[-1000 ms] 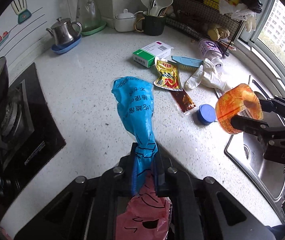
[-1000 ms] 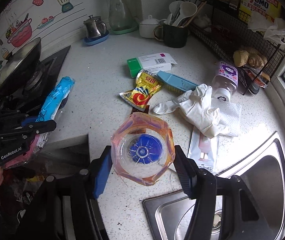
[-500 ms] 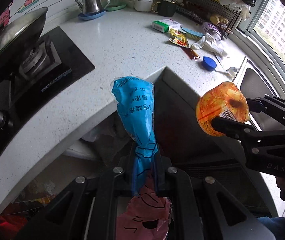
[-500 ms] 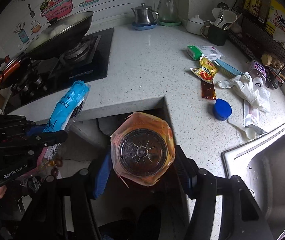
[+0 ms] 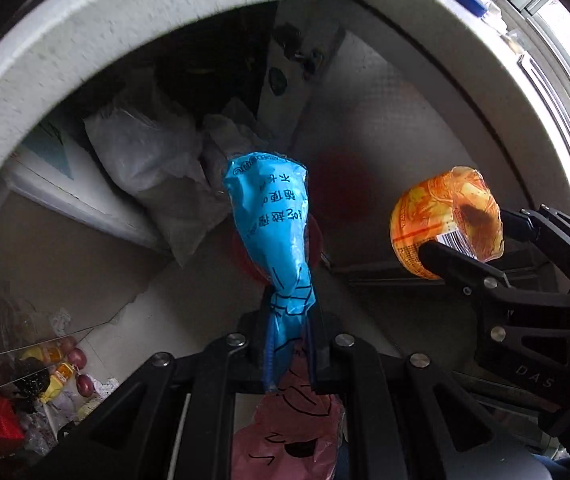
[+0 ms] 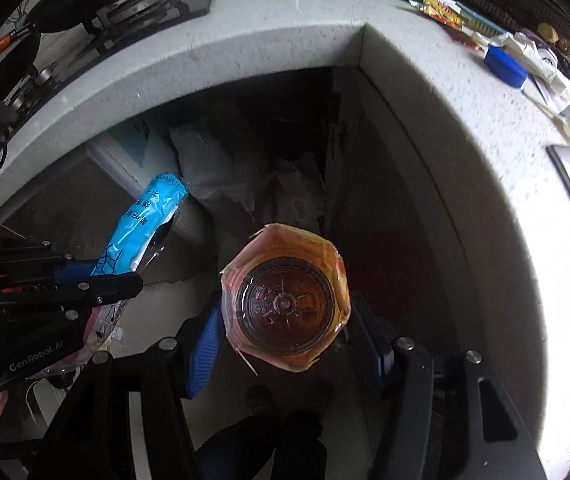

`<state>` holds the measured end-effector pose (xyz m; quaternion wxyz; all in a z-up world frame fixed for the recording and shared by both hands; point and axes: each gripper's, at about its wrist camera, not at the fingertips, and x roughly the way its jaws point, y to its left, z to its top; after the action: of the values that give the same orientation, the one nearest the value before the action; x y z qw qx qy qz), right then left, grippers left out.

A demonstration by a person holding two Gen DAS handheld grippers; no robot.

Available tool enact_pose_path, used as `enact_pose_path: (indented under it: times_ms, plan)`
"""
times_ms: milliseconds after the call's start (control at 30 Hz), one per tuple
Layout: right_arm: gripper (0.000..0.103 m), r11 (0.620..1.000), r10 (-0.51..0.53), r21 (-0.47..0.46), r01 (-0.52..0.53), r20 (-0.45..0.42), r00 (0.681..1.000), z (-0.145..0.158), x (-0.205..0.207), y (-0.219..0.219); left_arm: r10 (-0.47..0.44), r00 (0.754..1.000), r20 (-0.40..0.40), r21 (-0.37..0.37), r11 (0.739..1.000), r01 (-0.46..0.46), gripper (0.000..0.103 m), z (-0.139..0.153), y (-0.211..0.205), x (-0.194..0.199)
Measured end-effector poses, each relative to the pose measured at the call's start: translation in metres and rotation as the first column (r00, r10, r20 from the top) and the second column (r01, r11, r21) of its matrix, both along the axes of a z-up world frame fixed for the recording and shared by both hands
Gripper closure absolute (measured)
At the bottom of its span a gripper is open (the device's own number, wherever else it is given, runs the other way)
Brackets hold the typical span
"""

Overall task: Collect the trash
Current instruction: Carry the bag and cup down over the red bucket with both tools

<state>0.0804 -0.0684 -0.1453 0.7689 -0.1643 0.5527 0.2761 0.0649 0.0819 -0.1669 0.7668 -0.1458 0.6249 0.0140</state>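
My left gripper [image 5: 289, 320] is shut on the twisted neck of a blue plastic wrapper [image 5: 269, 216] with printed characters. The wrapper's pink end [image 5: 289, 440] hangs behind the jaws. My right gripper [image 6: 287, 336] is shut on an orange-labelled clear plastic bottle [image 6: 285, 300], which I see end-on. In the left wrist view, the bottle [image 5: 441, 220] and the right gripper [image 5: 481, 240] sit to the right of the wrapper. In the right wrist view, the left gripper [image 6: 97, 276] and the wrapper [image 6: 145, 220] are at the left. Both grippers point steeply down, below the countertop edge [image 5: 85, 40].
White plastic bags [image 5: 145, 152] fill the dark corner recess under the counter, beside a blurred red shape [image 5: 341, 188]. Fruit and clutter [image 5: 57, 364] lie on the floor at lower left. On the counter lie a blue cap [image 6: 505, 66], a sauce packet [image 6: 443, 10] and the stove [image 6: 125, 12].
Both grippers have moved off the countertop and sunk below its edge, in front of the corner recess. Each keeps its hold, the left on the wrapper and the right on the bottle.
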Motion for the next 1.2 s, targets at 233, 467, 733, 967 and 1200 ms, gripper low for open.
enact_pose_path:
  times_ms: [233,467,733,967,1200]
  plan:
    - [0.046,0.995,-0.094,-0.038,0.093,-0.018,0.995,-0.078,0.014,-0.014,-0.04,0.998,-0.049,-0.037,0.999,0.039,0.092,-0.087,-0.01,0.024]
    - [0.046,0.992,-0.111,-0.06,0.11,-0.012,0.994,-0.145,0.029,-0.018,-0.096,0.991,-0.092,-0.038,0.995,0.093,0.091,-0.173,-0.018,0.049]
    - [0.046,0.986,-0.138,-0.098,0.135,-0.023,0.99,-0.198,0.045,-0.027,-0.13,0.989,-0.071,-0.013,0.991,0.13,0.069,-0.227,-0.017,0.073]
    - [0.046,0.98,-0.165,-0.125,0.156,-0.063,0.984,-0.215,0.049,-0.033,-0.199,0.977,-0.079,-0.029,0.98,0.197,0.047,-0.237,-0.019,0.083]
    - [0.045,0.983,-0.151,-0.115,0.142,-0.07,0.986,-0.208,0.043,-0.037,-0.19,0.978,-0.082,-0.042,0.981,0.187,0.037,-0.237,-0.015,0.077]
